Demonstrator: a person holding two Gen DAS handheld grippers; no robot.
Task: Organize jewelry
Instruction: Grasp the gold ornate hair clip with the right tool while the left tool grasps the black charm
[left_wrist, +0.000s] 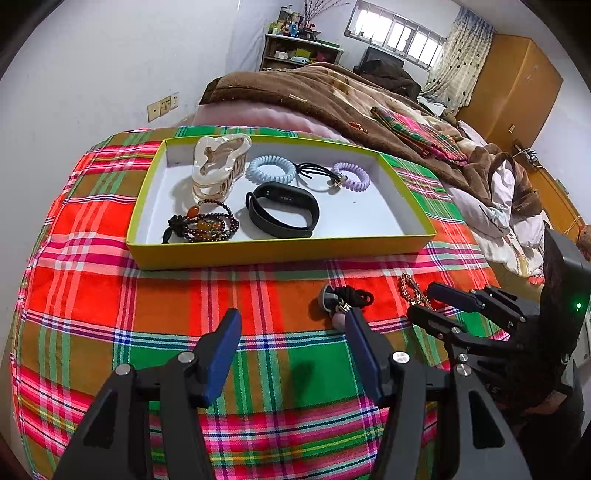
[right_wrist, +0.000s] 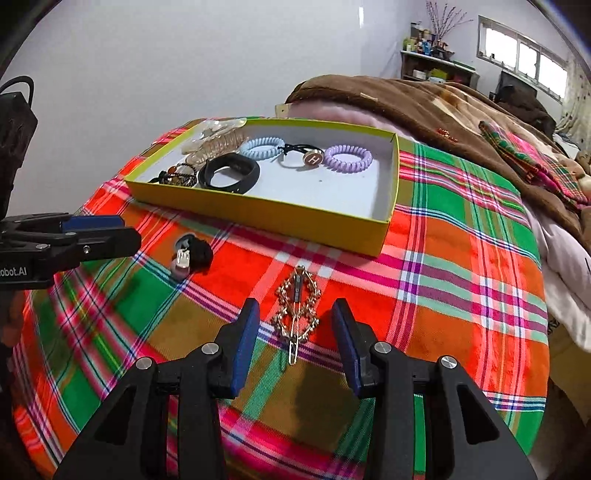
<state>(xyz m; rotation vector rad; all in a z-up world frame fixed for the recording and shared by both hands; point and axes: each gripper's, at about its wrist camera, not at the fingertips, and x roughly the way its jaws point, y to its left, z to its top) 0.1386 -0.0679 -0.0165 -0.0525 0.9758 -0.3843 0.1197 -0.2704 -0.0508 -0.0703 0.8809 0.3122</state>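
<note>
A yellow-rimmed tray (left_wrist: 280, 251) (right_wrist: 266, 214) on the plaid cloth holds a white hair claw (left_wrist: 218, 162), a bead bracelet (left_wrist: 203, 225), a black fitness band (left_wrist: 282, 214) (right_wrist: 229, 173), a blue coil tie (left_wrist: 269, 168), a black hair tie with a gold charm (left_wrist: 314, 173) and a purple coil tie (left_wrist: 351, 173) (right_wrist: 347, 157). A black hair tie with stones (left_wrist: 343, 299) (right_wrist: 192, 254) lies on the cloth beside my open left gripper (left_wrist: 291, 325). A gold chain hair clip (right_wrist: 297, 306) (left_wrist: 412, 291) lies between the fingers of my open right gripper (right_wrist: 295, 314).
The plaid cloth (left_wrist: 258, 295) covers a rounded surface that drops away at its edges. A bed with a brown blanket (left_wrist: 332, 96) lies behind the tray. A wall (left_wrist: 92, 74) is on the left, a wooden wardrobe (left_wrist: 517, 92) at the far right.
</note>
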